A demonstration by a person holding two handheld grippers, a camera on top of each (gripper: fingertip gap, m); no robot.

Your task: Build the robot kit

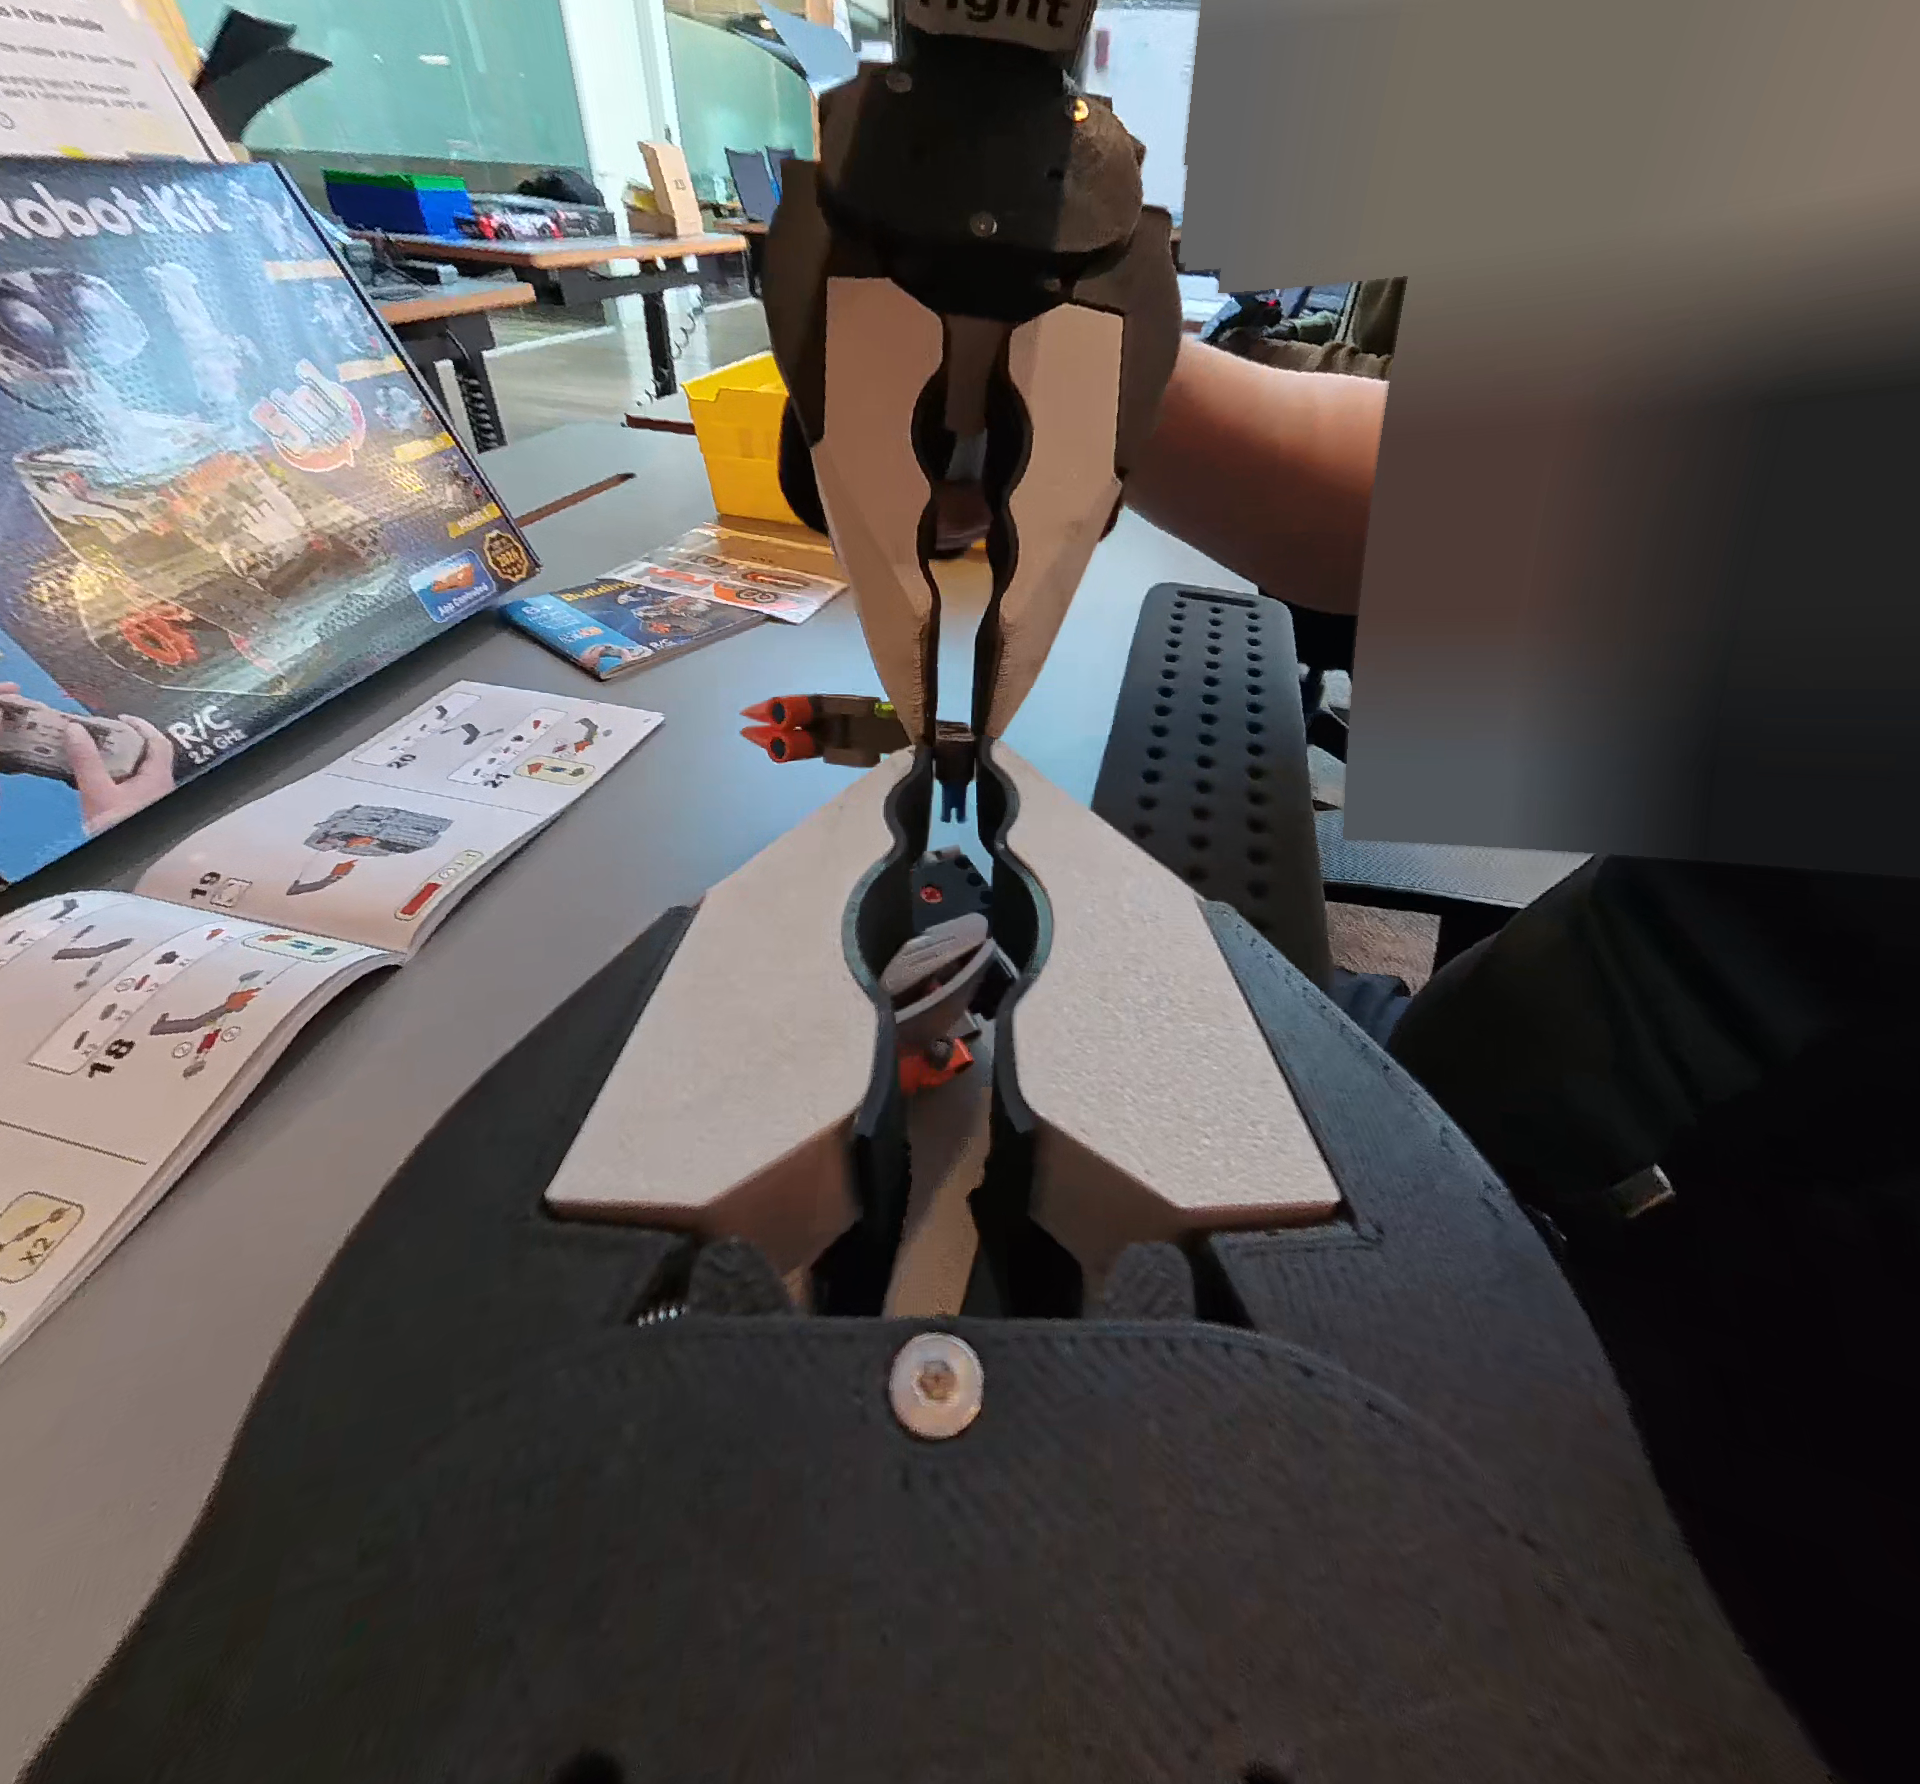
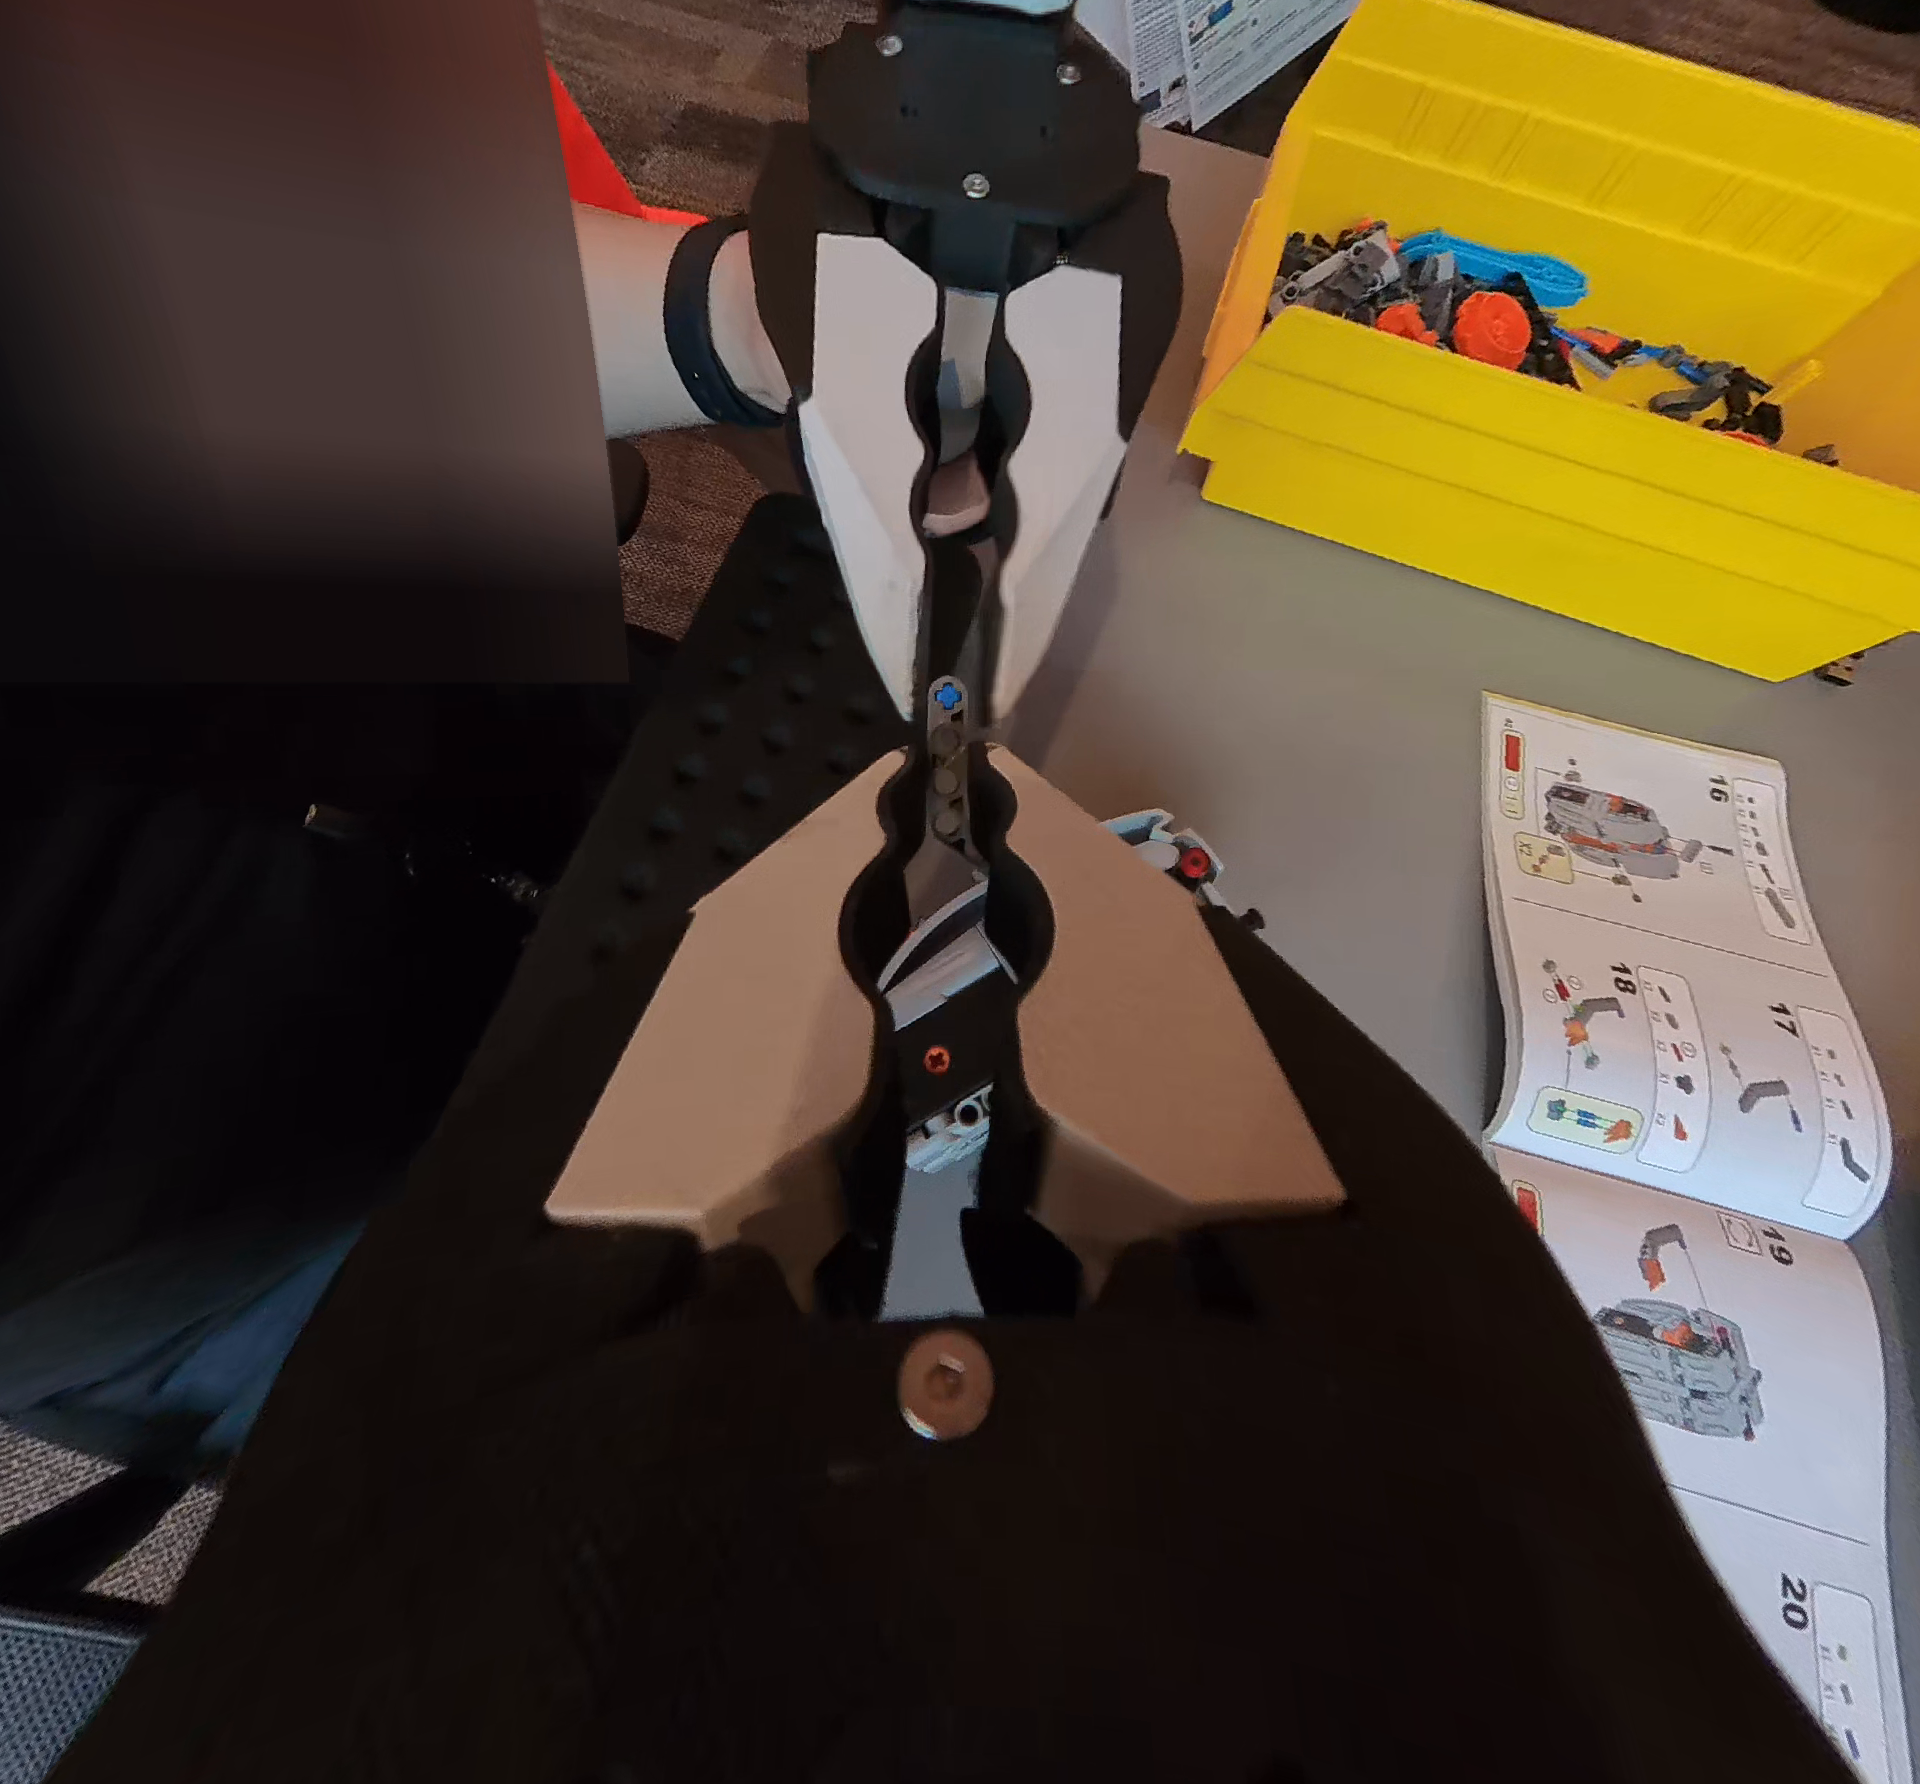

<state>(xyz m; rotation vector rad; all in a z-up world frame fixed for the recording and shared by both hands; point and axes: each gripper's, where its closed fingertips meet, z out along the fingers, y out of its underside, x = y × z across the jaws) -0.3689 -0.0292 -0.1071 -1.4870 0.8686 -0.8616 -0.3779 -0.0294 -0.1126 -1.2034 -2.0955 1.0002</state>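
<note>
My left gripper (image 1: pixel 951 760) and right gripper (image 2: pixel 948 755) meet tip to tip above the grey table (image 1: pixel 717 830). The right gripper is shut on a thin grey holed beam (image 2: pixel 945 784). A blue pin (image 2: pixel 948 695) sits in the beam's far end, and the left gripper's tips close on that pin (image 1: pixel 951 799). A grey piece with two orange cones (image 1: pixel 805 728) sticks out sideways at the right gripper's tips (image 1: pixel 951 724). Through the gap between my fingers I see a grey, black and orange brick model (image 1: pixel 935 986) lying on the table below, and it also shows in the right wrist view (image 2: pixel 940 996).
An open instruction booklet (image 1: pixel 312 913) (image 2: pixel 1662 1007) lies beside the grippers. A yellow bin (image 2: pixel 1507 498) holds several loose bricks. A kit box (image 1: pixel 208 487) leans at the left, with leaflets (image 1: pixel 644 617) behind. A black perforated chair part (image 1: pixel 1205 747) and a person's forearm (image 1: pixel 1268 467) are close by. The tips of both grippers are at nearly the same place.
</note>
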